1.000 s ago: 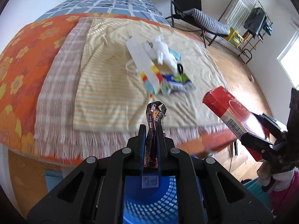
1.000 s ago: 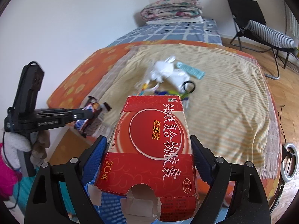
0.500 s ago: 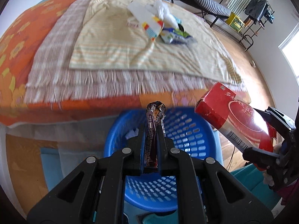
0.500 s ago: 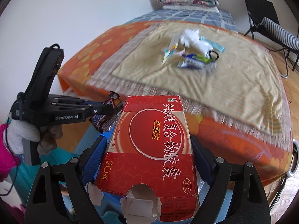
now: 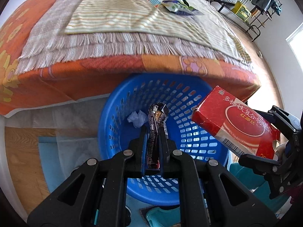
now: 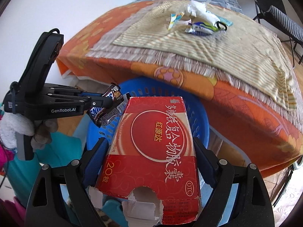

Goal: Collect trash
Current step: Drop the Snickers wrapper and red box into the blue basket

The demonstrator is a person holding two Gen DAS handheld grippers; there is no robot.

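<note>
My left gripper (image 5: 153, 132) is shut on a dark candy bar wrapper (image 5: 157, 117) and holds it over the blue mesh basket (image 5: 121, 102) on the floor. It also shows in the right wrist view (image 6: 108, 102). My right gripper (image 6: 151, 147) is shut on a red cardboard medicine box (image 6: 153, 151), held above the basket's right rim (image 6: 200, 117). The box also shows in the left wrist view (image 5: 234, 124). A crumpled pale tissue (image 5: 137, 118) lies inside the basket.
The bed with an orange flowered cover (image 5: 56, 79) and a striped fringed blanket (image 5: 113, 15) stands just behind the basket. Several wrappers and a white bag (image 6: 198, 19) lie on the blanket. A folding chair (image 6: 280, 15) stands at the far right.
Both grippers have come down and back from over the bed. The wrapper and the red box now hang over the blue basket, which has come fully into view.
</note>
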